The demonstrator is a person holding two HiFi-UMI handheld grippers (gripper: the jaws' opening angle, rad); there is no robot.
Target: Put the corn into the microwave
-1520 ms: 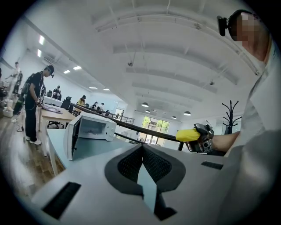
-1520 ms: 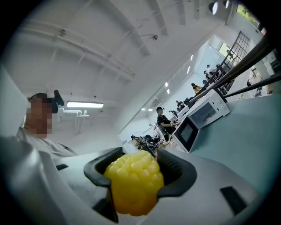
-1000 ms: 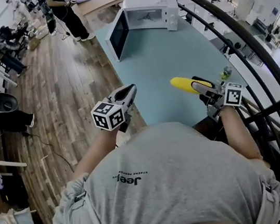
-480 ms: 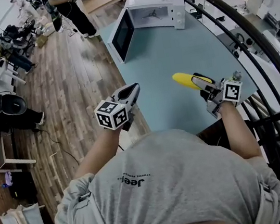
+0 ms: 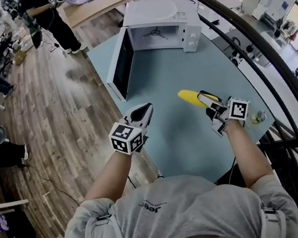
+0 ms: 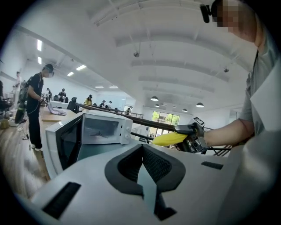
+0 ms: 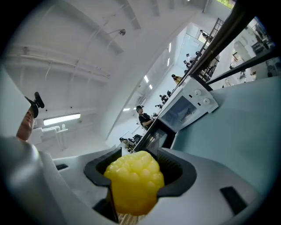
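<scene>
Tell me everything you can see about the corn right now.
The corn is a bright yellow cob with bumpy kernels and a rounded tip, looking like smooth plastic. It lies roughly level, clamped at one end between the right gripper's jaws, held above the teal table, touching nothing else.

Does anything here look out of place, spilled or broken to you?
Nothing stands out. The white microwave oven sits on the pale blue table with its door swung wide open, and the yellow corn cob is held cleanly in the right gripper above the tabletop. No spill or damage shows.
</scene>
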